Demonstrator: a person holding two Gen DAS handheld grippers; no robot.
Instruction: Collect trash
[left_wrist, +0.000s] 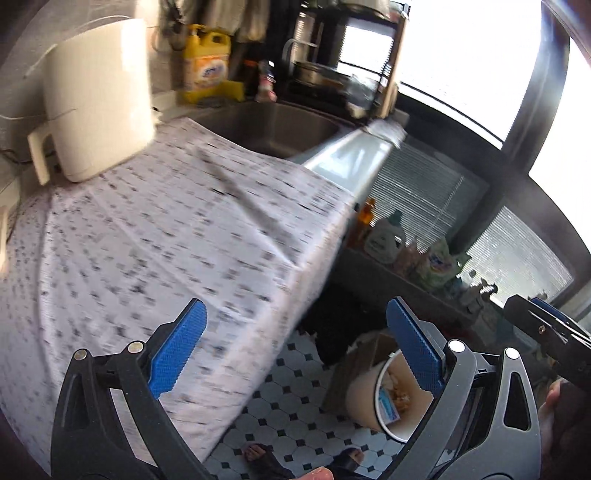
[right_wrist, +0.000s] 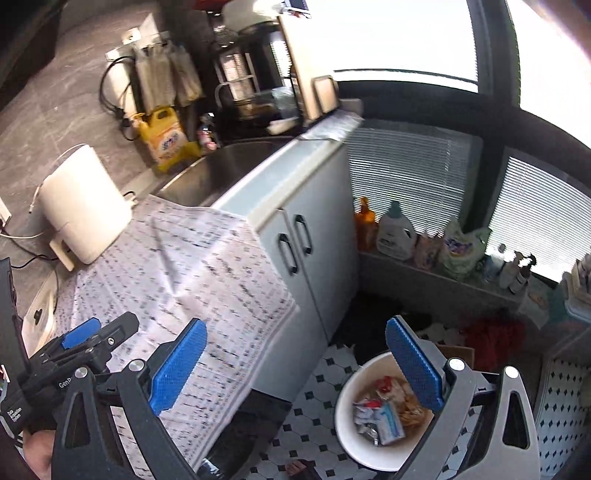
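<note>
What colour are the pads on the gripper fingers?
Blue, on black fingers; clearest in the right wrist view.

Both grippers (left_wrist: 295, 354) (right_wrist: 295, 360) wide open, empty.

Counter and floor with what sat on them

A patterned cloth (right_wrist: 192, 266) covered the counter (right_wrist: 258, 195) and hung over its front edge; a white kettle (right_wrist: 83, 206) stood on the cloth's far corner, near the sink (right_wrist: 218, 170), with a yellow bottle (right_wrist: 168, 142) on the counter behind the sink. On the tiled floor (right_wrist: 314, 417) stood a white bin (right_wrist: 354, 439) holding wrappers (right_wrist: 384, 417), with a cardboard box (left_wrist: 341, 373) beside it.
</note>
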